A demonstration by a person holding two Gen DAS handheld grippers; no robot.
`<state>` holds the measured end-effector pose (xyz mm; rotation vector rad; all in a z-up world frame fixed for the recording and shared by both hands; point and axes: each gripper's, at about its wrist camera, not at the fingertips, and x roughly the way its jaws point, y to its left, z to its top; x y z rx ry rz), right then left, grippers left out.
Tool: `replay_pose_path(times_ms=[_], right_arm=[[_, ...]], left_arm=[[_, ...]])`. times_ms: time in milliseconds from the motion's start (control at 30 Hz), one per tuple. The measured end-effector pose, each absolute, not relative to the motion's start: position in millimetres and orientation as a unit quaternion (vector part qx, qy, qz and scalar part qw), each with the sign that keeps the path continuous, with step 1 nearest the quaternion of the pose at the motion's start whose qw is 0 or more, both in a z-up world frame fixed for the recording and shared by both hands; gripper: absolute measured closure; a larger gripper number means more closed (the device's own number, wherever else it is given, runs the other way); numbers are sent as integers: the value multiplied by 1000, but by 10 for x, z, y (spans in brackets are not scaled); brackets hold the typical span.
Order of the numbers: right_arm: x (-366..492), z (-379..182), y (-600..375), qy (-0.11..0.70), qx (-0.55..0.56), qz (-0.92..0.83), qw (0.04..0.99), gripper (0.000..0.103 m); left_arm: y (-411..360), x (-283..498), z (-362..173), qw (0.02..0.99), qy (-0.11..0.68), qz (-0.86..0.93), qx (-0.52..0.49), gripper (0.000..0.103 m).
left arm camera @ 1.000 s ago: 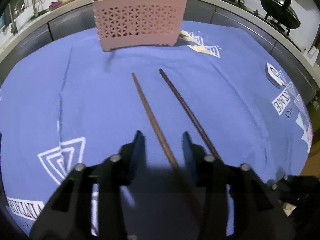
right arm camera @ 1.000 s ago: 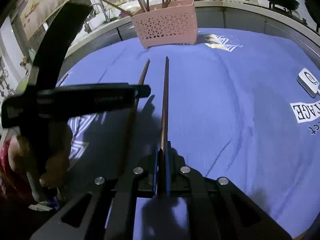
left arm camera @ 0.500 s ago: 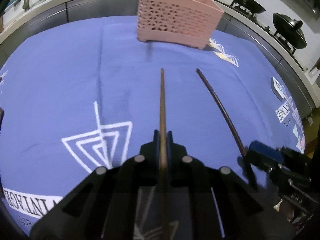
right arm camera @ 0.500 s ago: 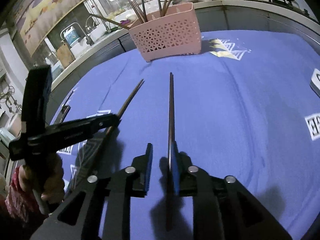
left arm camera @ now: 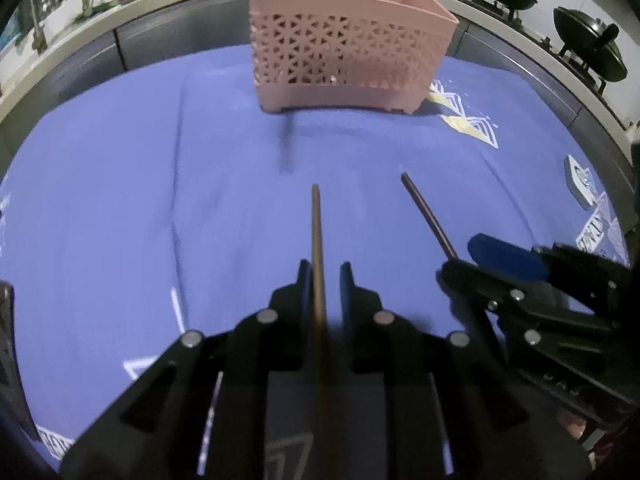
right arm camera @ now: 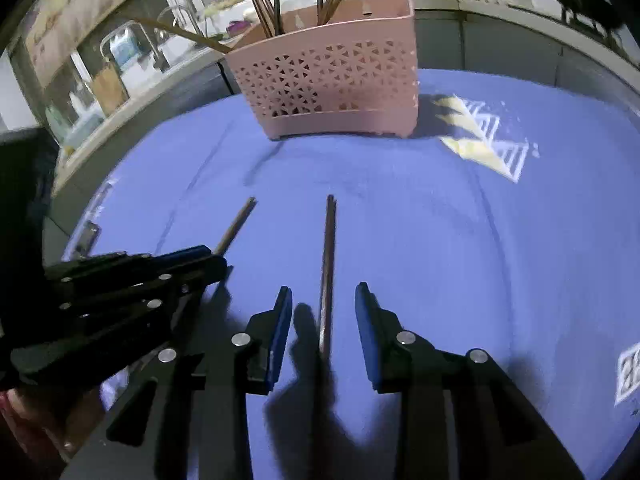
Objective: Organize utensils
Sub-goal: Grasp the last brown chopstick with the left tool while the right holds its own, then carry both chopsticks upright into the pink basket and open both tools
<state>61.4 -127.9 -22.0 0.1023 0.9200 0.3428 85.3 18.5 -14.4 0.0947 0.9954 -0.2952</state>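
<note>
Two dark wooden chopsticks lie over the blue cloth. One chopstick [left arm camera: 317, 232] runs between my left gripper's [left arm camera: 323, 276] fingers, which stand slightly apart around it. The other chopstick [right arm camera: 328, 256] lies on the cloth between my right gripper's [right arm camera: 323, 312] open fingers, touching neither. From the left wrist view the right gripper [left arm camera: 504, 268] sits at the right with that second chopstick [left arm camera: 426, 216] in front of it. From the right wrist view the left gripper [right arm camera: 160, 276] holds its chopstick [right arm camera: 236, 226]. The pink perforated utensil basket [left arm camera: 348, 56], also in the right wrist view [right arm camera: 328, 80], stands ahead with several chopsticks upright inside.
A blue printed cloth [left arm camera: 160, 200] covers the table. A small white device [left arm camera: 578, 180] lies at the right edge. Woks [left arm camera: 588, 52] sit on a stove behind at the right. A sink and tap [right arm camera: 168, 40] lie behind at the left.
My right gripper opened and let its chopstick down onto the cloth. My left gripper closed on the other chopstick, then eased slightly apart. Both moved closer to the basket.
</note>
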Motion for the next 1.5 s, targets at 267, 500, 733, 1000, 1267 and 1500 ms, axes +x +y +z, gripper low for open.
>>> replay_pose_path(times_ms=[267, 500, 733, 1000, 1267, 1500], right_arm=[[767, -236, -1174, 447, 53, 188, 873, 98], [464, 243, -1363, 377, 118, 231, 889, 98], [22, 899, -1508, 260, 128, 261, 921, 98], [-106, 1083, -1439, 226, 113, 260, 932, 98], [-162, 1130, -1399, 220, 108, 257, 935, 98], [-128, 1168, -1381, 220, 107, 257, 935, 98]], left_arm=[[139, 935, -137, 875, 461, -134, 57, 99], [343, 619, 454, 909, 373, -186, 5, 99], [568, 211, 1067, 937, 270, -222, -27, 99], [603, 48, 1255, 943, 242, -225, -28, 99], [619, -10, 1294, 945, 234, -228, -29, 99], [628, 53, 1426, 946, 225, -230, -28, 99]])
